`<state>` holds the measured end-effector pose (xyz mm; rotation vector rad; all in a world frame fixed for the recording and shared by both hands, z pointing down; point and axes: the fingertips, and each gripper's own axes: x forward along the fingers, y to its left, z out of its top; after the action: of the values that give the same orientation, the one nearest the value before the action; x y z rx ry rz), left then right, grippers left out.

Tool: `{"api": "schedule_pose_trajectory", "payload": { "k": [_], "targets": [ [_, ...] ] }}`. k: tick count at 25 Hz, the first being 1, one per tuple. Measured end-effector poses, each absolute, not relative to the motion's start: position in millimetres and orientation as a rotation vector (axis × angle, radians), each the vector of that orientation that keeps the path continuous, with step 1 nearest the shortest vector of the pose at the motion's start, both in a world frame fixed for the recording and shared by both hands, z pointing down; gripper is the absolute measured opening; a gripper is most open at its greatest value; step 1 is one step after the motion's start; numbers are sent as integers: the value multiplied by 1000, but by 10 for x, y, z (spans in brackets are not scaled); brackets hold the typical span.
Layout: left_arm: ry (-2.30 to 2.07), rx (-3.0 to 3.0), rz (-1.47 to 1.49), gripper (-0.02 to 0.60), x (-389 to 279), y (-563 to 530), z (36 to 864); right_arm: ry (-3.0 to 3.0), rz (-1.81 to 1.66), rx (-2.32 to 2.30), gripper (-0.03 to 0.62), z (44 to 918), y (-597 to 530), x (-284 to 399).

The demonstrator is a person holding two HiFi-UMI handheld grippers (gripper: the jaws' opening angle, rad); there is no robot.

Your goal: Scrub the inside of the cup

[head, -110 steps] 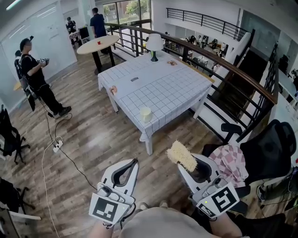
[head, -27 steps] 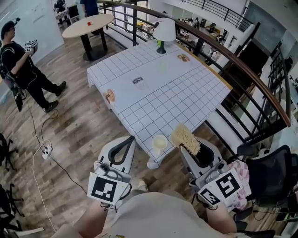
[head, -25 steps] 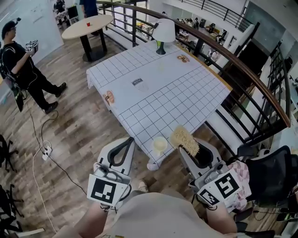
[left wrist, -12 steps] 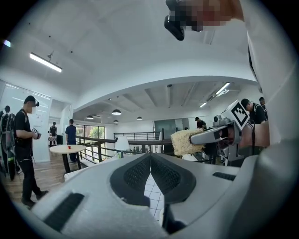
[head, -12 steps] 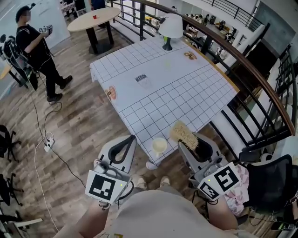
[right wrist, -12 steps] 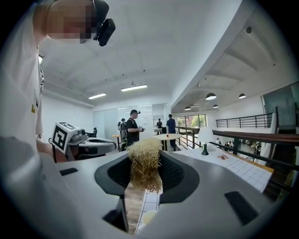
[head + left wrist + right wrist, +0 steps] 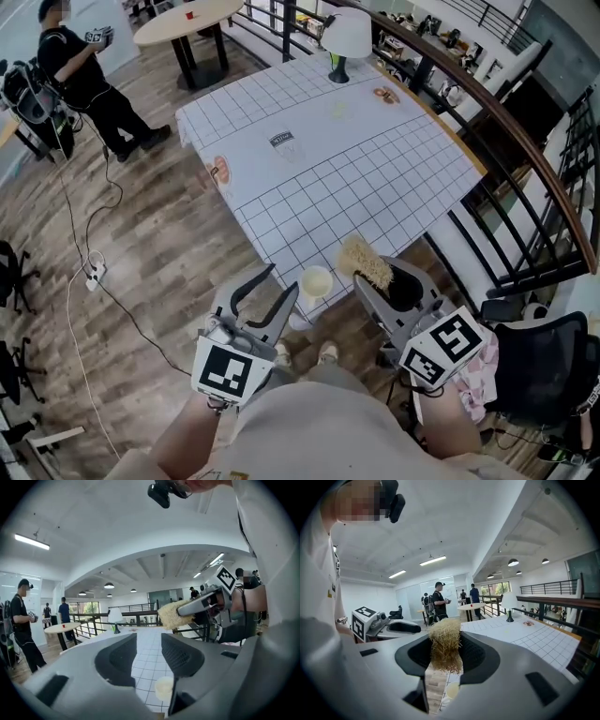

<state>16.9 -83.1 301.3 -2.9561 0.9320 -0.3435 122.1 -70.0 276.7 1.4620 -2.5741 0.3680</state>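
A pale yellow cup stands upright at the near corner of the white grid-patterned table. My left gripper hovers just left of the cup, level with it. Its jaws have just been opening and now stand apart with nothing between them; through the gap of the left gripper I see the cup low down. My right gripper is shut on a straw-coloured loofah scrubber, held just right of the cup. That scrubber sticks up between the jaws, with the cup below it.
A white lamp stands at the table's far end. A dark railing runs along the right side. A black chair sits at my right. A person stands by a round table, and a cable lies on the wood floor.
The left gripper's jaws have gone from shut to open. Both grippers have sunk and come closer to the table corner with the cup. The scrubber stays in the right gripper.
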Motion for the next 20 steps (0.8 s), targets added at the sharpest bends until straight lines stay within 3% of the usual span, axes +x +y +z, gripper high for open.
{"api": "schedule_pose_trajectory", "payload": {
  "k": [1, 12, 20],
  "targets": [
    [906, -2969, -375, 161, 214, -811, 3110, -2564, 383, 1443, 140, 2814, -728, 1216],
    [914, -3009, -915, 190, 500, -673, 4687, -2419, 503, 1342, 140, 3577, -964, 1203],
    [917, -3046, -1117, 192, 603, -456, 5599, -2359, 620, 1330, 139, 4098, -884, 1165]
  ]
}}
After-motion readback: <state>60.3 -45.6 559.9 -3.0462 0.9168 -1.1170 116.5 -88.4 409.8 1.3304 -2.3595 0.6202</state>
